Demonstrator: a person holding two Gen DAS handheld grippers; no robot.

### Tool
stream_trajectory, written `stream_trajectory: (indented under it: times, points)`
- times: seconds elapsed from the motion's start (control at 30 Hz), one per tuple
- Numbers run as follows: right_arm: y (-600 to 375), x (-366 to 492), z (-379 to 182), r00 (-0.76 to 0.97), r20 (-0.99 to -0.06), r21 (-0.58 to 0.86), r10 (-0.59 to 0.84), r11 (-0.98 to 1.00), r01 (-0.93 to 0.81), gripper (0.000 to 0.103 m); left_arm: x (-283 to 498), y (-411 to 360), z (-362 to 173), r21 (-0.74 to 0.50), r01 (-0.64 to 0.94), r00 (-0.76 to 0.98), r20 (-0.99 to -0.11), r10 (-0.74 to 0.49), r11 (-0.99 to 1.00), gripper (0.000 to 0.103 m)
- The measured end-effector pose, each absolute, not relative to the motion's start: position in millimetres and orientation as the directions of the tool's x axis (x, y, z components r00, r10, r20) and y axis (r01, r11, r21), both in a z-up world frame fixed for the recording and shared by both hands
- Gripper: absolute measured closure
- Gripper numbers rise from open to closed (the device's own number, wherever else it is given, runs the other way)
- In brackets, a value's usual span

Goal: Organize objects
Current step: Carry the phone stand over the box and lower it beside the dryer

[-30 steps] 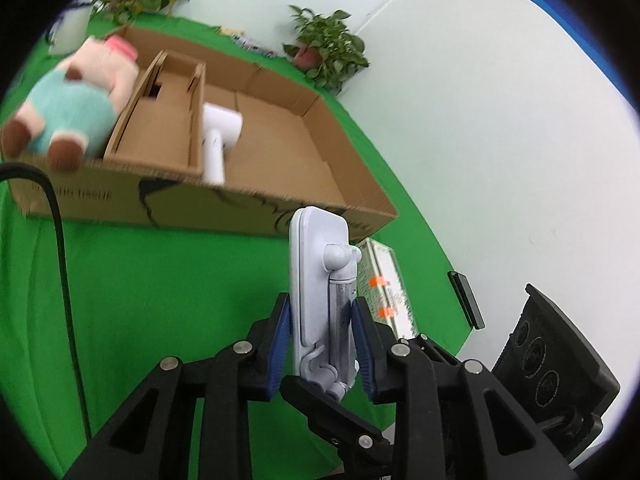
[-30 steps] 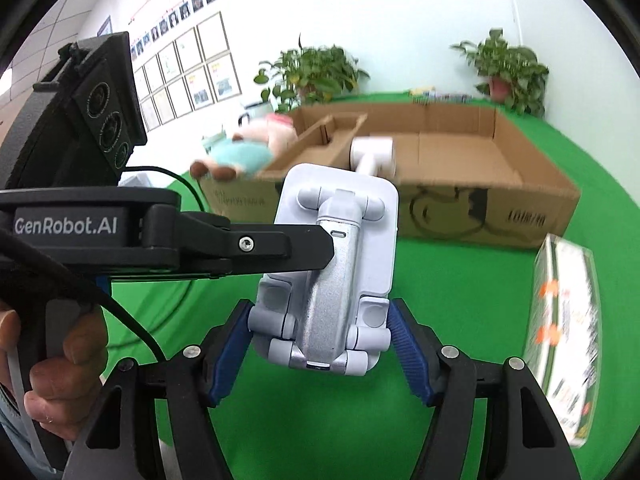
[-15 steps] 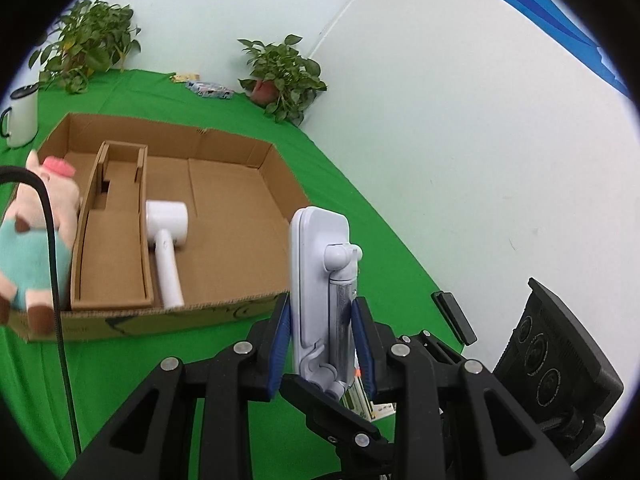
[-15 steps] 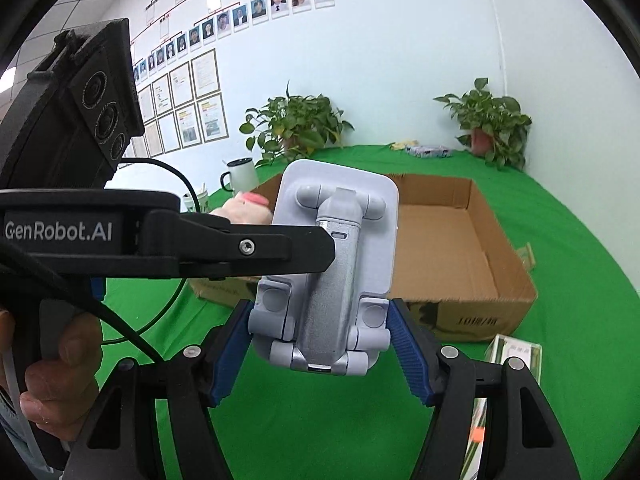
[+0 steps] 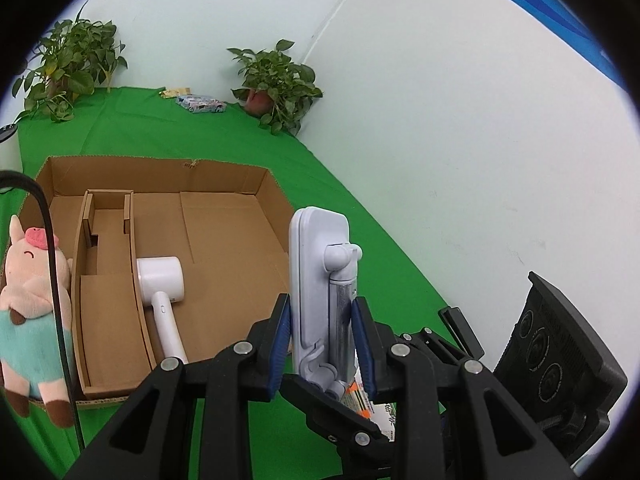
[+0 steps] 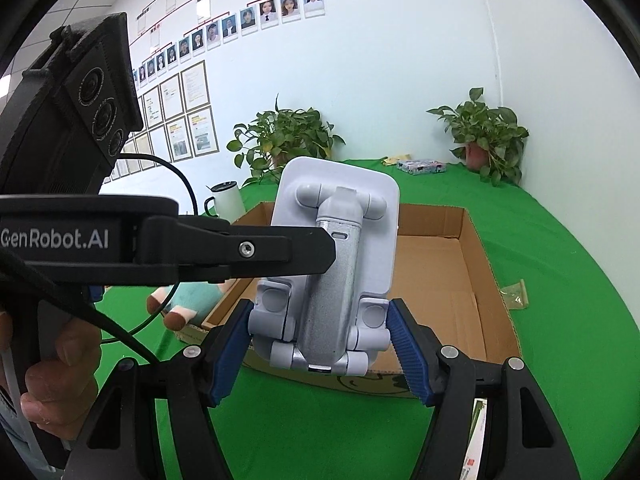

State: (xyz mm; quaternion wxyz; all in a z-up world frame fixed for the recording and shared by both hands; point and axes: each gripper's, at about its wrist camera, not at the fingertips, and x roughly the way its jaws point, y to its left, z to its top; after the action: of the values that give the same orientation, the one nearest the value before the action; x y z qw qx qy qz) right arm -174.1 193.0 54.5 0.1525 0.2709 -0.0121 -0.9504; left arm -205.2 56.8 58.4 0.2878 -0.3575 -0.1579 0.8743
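The phone stand (image 5: 320,292) was higher than a second before, with the cardboard box (image 5: 224,236) now lower in the frame. The left gripper (image 5: 320,344) pinched its thin sides; the right gripper (image 6: 320,340) clamped its wide base, at lower centre.

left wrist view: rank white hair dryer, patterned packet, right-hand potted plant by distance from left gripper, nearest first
1. White hair dryer: lying in the cardboard box, just ahead-left of the left gripper.
2. Patterned packet: on the green cloth beyond the box's far wall.
3. Right-hand potted plant: in the back corner; close to the packet's depth, slightly farther.
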Motion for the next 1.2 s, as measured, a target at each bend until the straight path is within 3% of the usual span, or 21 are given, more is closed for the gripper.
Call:
stream_trajectory:
  times: [0.47,0.87,1.2]
  points:
    - [193,-232,41,-0.72,-0.598,0.202,-0.353,-0.935,0.291,0.038,-258,56,40,-0.489,-0.317,-0.537,-0.614,0.579,-0.813,0.075]
    - [202,-296,-28,-0.56,-0.715,0.314,-0.419,-0.908,0.278,0.038,-296,49,-22,-0.524,-0.173,-0.427,-0.723,0.543,-0.834,0.075]
    - [196,-324,-66,-0.461,-0.782,0.335,-0.419,-0.907,0.256,0.038,-309,38,-59,-0.57,-0.091,-0.349,-0.75,0.562,-0.816,0.074]
